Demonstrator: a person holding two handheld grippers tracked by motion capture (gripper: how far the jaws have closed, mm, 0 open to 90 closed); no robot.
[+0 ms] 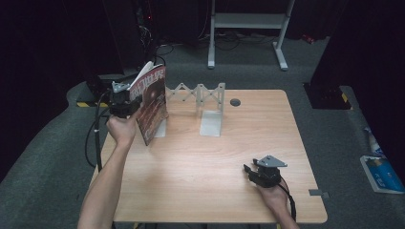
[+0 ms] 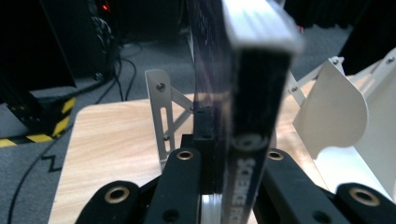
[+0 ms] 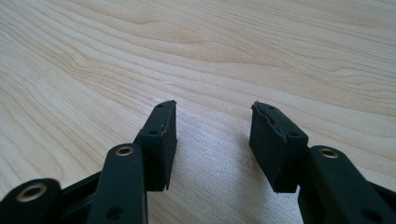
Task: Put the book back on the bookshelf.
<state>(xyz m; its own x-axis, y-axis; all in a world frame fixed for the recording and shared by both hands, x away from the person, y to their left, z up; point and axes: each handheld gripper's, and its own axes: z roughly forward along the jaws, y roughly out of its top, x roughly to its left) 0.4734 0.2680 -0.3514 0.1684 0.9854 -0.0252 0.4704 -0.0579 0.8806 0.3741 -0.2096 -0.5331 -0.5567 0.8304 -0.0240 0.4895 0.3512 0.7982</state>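
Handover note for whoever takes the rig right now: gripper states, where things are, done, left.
Left gripper: shut on the book, held upright above the table's back left, beside the expanding book rack.
Right gripper: open, nothing between its jaws, low over bare wood at the front right.
Done: book picked up and brought to the rack.
Left: likely slot the book between the rack's dividers, then release.

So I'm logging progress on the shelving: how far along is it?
Done: the left tool has picked up the book and is clamped on it. In hand: the book is held upright at the left end of the white expanding rack. Left: seat it in a slot and let go. The right tool rests open.
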